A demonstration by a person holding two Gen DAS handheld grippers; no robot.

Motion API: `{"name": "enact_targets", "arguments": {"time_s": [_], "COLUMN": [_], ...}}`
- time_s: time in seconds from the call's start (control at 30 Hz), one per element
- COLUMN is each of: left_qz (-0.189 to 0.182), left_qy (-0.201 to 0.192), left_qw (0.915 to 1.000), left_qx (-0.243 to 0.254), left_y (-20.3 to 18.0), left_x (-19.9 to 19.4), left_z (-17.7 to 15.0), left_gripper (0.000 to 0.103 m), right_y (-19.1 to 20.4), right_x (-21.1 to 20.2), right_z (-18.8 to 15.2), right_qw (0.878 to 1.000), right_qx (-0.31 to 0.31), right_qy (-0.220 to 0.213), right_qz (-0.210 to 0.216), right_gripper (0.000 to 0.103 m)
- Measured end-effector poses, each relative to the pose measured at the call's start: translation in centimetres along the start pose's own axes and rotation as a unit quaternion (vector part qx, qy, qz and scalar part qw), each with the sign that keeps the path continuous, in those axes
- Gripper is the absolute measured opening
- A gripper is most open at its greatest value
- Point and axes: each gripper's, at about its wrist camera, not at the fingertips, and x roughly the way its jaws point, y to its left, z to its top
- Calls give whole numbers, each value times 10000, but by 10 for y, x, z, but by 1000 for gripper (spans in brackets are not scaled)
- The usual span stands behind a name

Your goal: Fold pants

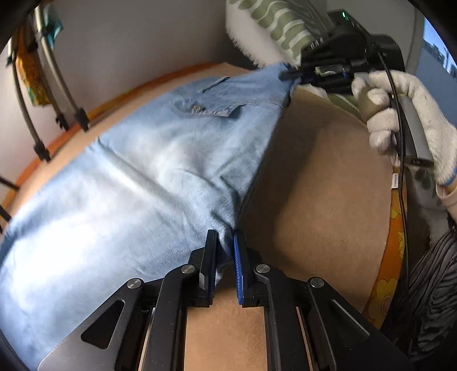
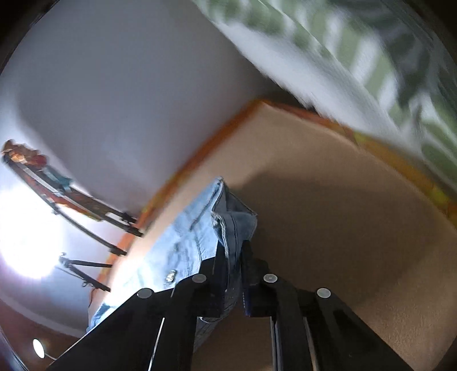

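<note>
Light blue denim pants [image 1: 160, 171] lie spread over a tan bed surface [image 1: 322, 182], back pocket up. My left gripper [image 1: 225, 242] is shut on the near edge of the pants. My right gripper [image 1: 288, 74], held by a white-gloved hand [image 1: 405, 114], is shut on the far waistband corner, lifting it. In the right wrist view the right gripper [image 2: 232, 251] pinches the bunched waistband of the pants [image 2: 185, 237], which hang down to the left above the bed [image 2: 328, 217].
A green-patterned pillow [image 1: 274, 25] sits at the head of the bed. A drying rack [image 1: 42, 94] stands against the wall to the left. An orange floral bed edge [image 1: 391, 256] runs along the right, with cables and striped fabric [image 1: 428, 299] beside it.
</note>
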Motion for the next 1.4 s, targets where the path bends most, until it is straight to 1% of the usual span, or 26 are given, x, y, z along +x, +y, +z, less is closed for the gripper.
{"name": "enact_targets", "arguments": {"time_s": [0.03, 0.1, 0.17, 0.2, 0.23, 0.27, 0.37, 0.4, 0.47, 0.53, 0.6, 0.63, 0.73, 0.8, 0.87, 0.93, 1.0, 1.03, 1.1, 1.17, 1.23, 1.27, 1.3, 1.33, 1.37, 1.4], "left_qz": [3, 41, -74, -226, -218, -181, -128, -97, 11, 193, 531, 595, 849, 1119, 1369, 1554, 1712, 1767, 1975, 2173, 2281, 2317, 2348, 2414, 2517, 2602], "left_qy": [-12, -20, 47, 162, 233, 237, 110, 42, -109, -258, -393, -440, -593, -682, -742, -784, -874, -895, -888, -844, -844, -862, -877, -907, -942, -998], "left_qw": [10000, 10000, 10000, 9996, 9994, 9994, 9995, 9995, 9987, 9977, 9955, 9941, 9865, 9794, 9716, 9617, 9483, 9434, 9320, 9229, 9124, 9057, 9010, 8949, 8879, 8788], "left_qx": [-30, 2, -26, -99, -143, -150, -256, -313, -494, -599, -677, -793, -1269, -1534, -1781, -2116, -2524, -2660, -2907, -3065, -3293, -3443, -3540, -3641, -3732, -3873], "left_y": [-1, -3, -4, -5, -5, -5, -5, -2, 8, 18, 30, 37, 65, 84, 103, 125, 149, 157, 175, 191, 204, 212, 216, 221, 225, 230], "left_x": [1, 2, 2, 3, 2, 0, -16, -22, -41, -60, -82, -91, -120, -142, -162, -181, -203, -211, -228, -239, -250, -256, -260, -265, -270, -276], "left_z": [-1, 0, 1, 1, 1, 2, -1, -4, -14, -25, -43, -51, -80, -104, -127, -152, -180, -191, -218, -241, -264, -276, -284, -294, -302, -311], "left_gripper": [9, 9, 9, 11, 21, 22, 23, 23, 25, 28, 28, 28, 28, 28, 31, 33, 33, 34, 39, 40, 40, 40, 40, 40, 40, 40], "right_y": [-8, -16, -17, -16, -13, -11, -9, -5, 1, 5, 12, 15, 33, 47, 62, 77, 95, 105, 124, 145, 168, 179, 194, 207, 223, 235], "right_x": [7, 14, 15, 14, 13, 13, 14, 15, 11, 3, -9, -12, -23, -27, -27, -27, -26, -26, -29, -29, -23, -21, -19, -18, -18, -19], "right_z": [-2, -6, -6, -5, -3, -4, -7, -9, -12, -12, -13, -14, -21, -30, -40, -53, -70, -82, -106, -137, -165, -177, -190, -201, -214, -224], "right_qw": [9999, 9995, 9996, 9995, 9992, 9989, 9973, 9955, 9918, 9889, 9848, 9839, 9820, 9807, 9815, 9828, 9807, 9780, 9708, 9619, 9538, 9486, 9411, 9345, 9263, 9211], "right_qx": [89, 141, 102, -17, -152, -226, -400, -528, -692, -835, -998, -1053, -1309, -1507, -1628, -1721, -1904, -2051, -2372, -2694, -2942, -3079, -3268, -3432, -3622, -3729], "right_qy": [103, 170, 164, 138, 96, 75, 32, -5, -87, -225, -459, -518, -651, -663, -593, -490, -403, -365, -321, -229, 53, 195, 308, 353, 387, 413], "right_qz": [-93, -209, -229, -276, -350, -411, -622, -788, -1071, -1209, -1346, -1350, -1199, -1056, -812, -448, -210, -94, 129, 405, 600, 711, 819, 877, 960, 1039], "right_gripper": [6, 6, 5, 5, 5, 5, 7, 9, 26, 38, 39, 40, 41, 42, 47, 50, 53, 54, 57, 61, 62, 62, 62, 62, 62, 62]}}
